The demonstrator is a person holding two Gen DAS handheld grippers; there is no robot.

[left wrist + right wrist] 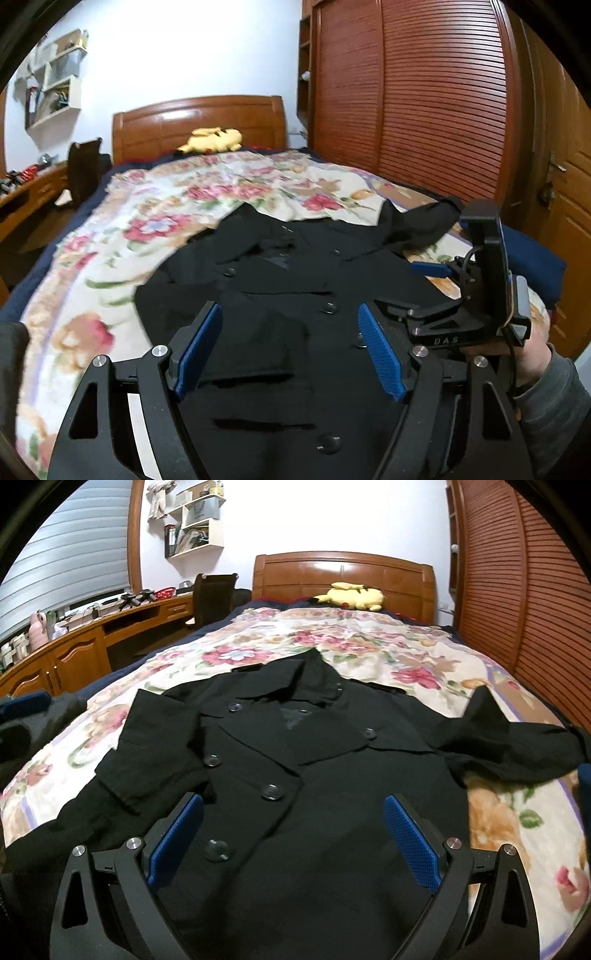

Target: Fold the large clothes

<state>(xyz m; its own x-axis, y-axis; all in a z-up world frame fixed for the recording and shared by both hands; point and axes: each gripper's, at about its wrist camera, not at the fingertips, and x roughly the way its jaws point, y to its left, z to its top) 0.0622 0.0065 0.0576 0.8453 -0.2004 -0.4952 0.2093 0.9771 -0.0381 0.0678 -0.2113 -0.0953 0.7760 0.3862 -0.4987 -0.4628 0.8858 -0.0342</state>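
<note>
Left wrist view looks over a black coat [280,295] spread front-up on a bed's floral blanket [122,236], collar toward the wooden headboard [199,122]. The left gripper [291,350] hangs over the coat's lower front, blue pads spread, nothing between them. The right gripper [293,840], likewise spread and empty, sits just beside it over the buttons. One sleeve [506,746] lies bunched toward the bed's right edge, close to the slatted wardrobe [517,590]; the other is folded across the coat's left side. A yellow plush toy [351,596] rests by the headboard, well apart. A desk [92,638] runs along the left, and bare blanket lies open beyond the collar
</note>
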